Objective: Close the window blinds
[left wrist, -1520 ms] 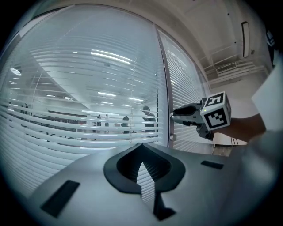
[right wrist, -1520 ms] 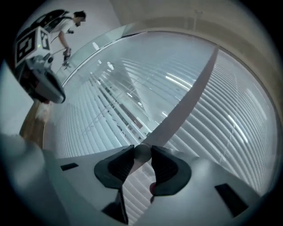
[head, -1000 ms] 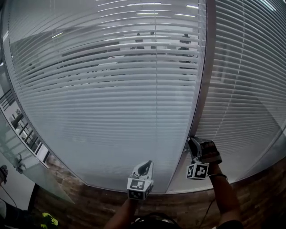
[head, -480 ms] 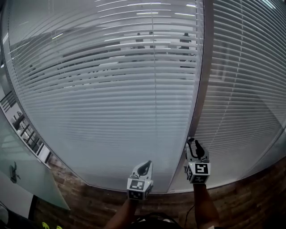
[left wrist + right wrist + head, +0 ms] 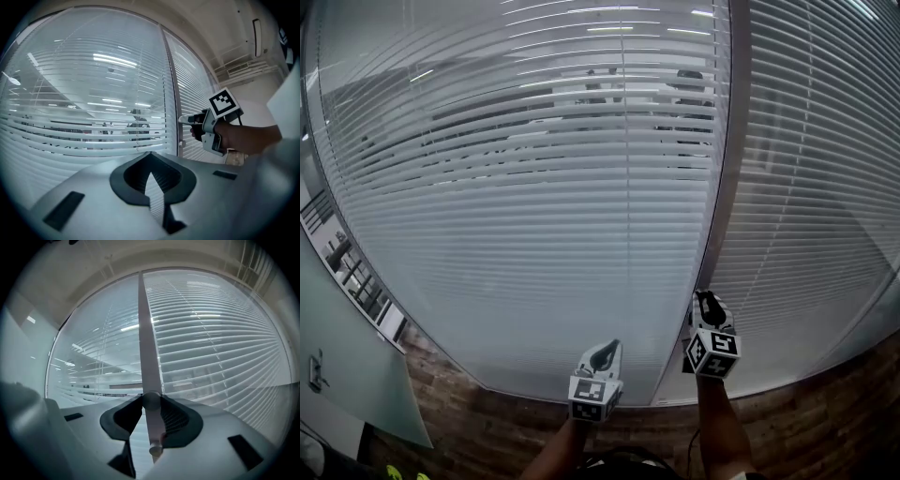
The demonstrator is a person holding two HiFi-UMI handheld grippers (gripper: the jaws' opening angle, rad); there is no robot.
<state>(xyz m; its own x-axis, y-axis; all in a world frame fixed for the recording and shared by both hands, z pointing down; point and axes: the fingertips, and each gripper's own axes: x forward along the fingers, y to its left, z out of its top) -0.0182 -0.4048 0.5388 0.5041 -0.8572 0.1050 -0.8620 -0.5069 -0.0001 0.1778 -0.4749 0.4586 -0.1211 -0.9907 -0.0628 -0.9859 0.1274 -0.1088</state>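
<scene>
Two panels of white slatted blinds fill the head view: the left blind (image 5: pixel 534 187) and the right blind (image 5: pixel 816 187), with a grey mullion (image 5: pixel 722 187) between them. The left blind's slats are tilted so that a room shows through. My right gripper (image 5: pixel 705 298) is at the mullion's foot, pointing level. In the right gripper view a thin translucent tilt wand (image 5: pixel 149 357) hangs down between the jaws of the right gripper (image 5: pixel 151 401). They have just been closing and now press on it. My left gripper (image 5: pixel 605 349) sits lower left, shut and holding nothing (image 5: pixel 150 157).
A brick-patterned floor strip (image 5: pixel 487 422) runs below the blinds. A frosted glass panel (image 5: pixel 356 375) stands at the lower left. From the left gripper view the right gripper (image 5: pixel 185 120) and the hand holding it are at the right, with a wall air-conditioning unit (image 5: pixel 257 37) high up.
My right gripper has rolled about a quarter turn at the mullion, its marker cube swinging round to face up. The left gripper has stayed put.
</scene>
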